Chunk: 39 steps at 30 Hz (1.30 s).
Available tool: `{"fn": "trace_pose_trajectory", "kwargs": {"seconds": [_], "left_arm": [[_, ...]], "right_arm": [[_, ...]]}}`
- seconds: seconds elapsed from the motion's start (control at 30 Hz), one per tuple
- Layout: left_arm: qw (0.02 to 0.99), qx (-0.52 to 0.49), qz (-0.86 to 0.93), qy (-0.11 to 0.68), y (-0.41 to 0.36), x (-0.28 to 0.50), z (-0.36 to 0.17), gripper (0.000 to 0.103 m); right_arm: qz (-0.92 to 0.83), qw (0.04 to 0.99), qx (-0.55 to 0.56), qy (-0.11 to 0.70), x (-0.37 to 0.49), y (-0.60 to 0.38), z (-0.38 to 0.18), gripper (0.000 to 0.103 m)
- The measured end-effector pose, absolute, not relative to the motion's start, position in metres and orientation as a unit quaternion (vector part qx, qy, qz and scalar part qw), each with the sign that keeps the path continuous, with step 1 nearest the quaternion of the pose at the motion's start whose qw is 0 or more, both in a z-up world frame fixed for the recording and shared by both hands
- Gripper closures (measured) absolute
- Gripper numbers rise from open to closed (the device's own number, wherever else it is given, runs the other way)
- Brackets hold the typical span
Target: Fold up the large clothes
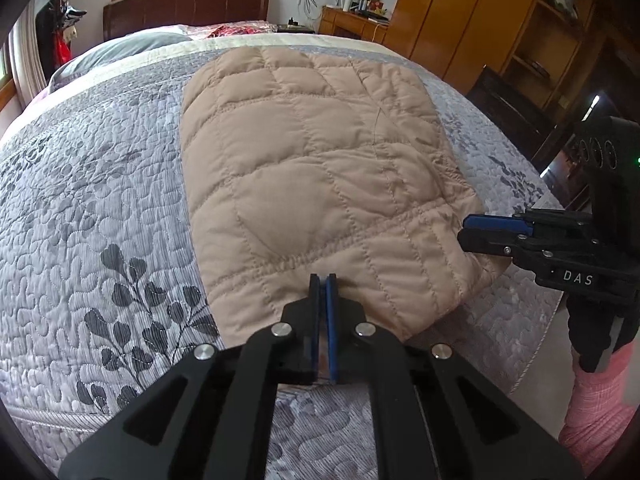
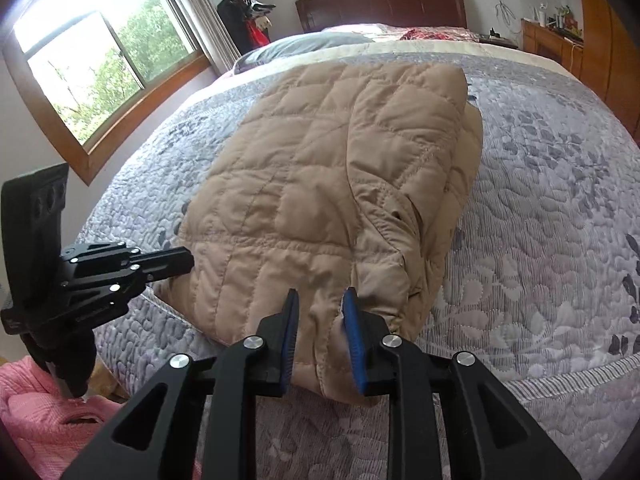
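Note:
A tan quilted jacket (image 1: 316,176) lies folded lengthwise on the bed, its hem toward me; it also shows in the right wrist view (image 2: 328,184). My left gripper (image 1: 325,280) is shut at the jacket's near hem edge, and fabric shows between its pads. It shows from the side in the right wrist view (image 2: 188,262), at the hem's left corner. My right gripper (image 2: 322,300) stands partly open with the hem's right part between its fingers. In the left wrist view it (image 1: 470,226) looks nearly closed at the hem's right corner.
The bed has a grey floral quilt (image 1: 100,200) with pillows and a dark headboard (image 1: 188,8) at the far end. Wooden wardrobes and shelves (image 1: 500,20) stand on the right, a window (image 2: 92,64) on the left. Pink cloth (image 2: 36,420) lies below the bed's edge.

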<state>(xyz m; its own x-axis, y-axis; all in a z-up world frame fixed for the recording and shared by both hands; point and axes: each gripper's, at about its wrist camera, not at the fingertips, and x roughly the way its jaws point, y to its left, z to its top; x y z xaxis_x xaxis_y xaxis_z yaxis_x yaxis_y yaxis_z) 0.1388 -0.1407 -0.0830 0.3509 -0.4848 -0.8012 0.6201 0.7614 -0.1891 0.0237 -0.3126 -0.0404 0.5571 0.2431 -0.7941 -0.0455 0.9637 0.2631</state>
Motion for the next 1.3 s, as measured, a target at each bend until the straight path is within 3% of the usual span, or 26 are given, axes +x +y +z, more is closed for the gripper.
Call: {"fn": "trace_pose_trajectory", "kwargs": {"seconds": [0.17, 0.43, 0.53, 0.63, 0.93, 1.3], "left_arm": [[0.812, 0.07, -0.34, 0.469, -0.141, 0.144, -0.094, 0.098], [0.809, 0.067, -0.344, 0.471, -0.142, 0.146, -0.097, 0.099], [0.792, 0.035, -0.365, 0.488, -0.135, 0.155, -0.088, 0.094], [0.793, 0.011, -0.368, 0.485, -0.128, 0.169, -0.07, 0.081], [0.804, 0.02, -0.37, 0.466, -0.161, 0.259, -0.028, 0.078], [0.754, 0.005, -0.354, 0.553, -0.192, 0.356, -0.102, 0.083]], "right_arm": [[0.081, 0.865, 0.127, 0.479, 0.029, -0.322, -0.06, 0.084], [0.085, 0.859, 0.132, 0.488, 0.035, -0.325, -0.069, 0.085], [0.096, 0.86, 0.126, 0.485, 0.035, -0.325, -0.056, 0.081], [0.112, 0.869, 0.121, 0.466, 0.041, -0.326, -0.029, 0.08], [0.063, 0.892, 0.084, 0.44, 0.122, -0.349, 0.021, 0.08], [0.038, 0.836, 0.188, 0.515, 0.2, -0.417, -0.068, 0.086]]}}
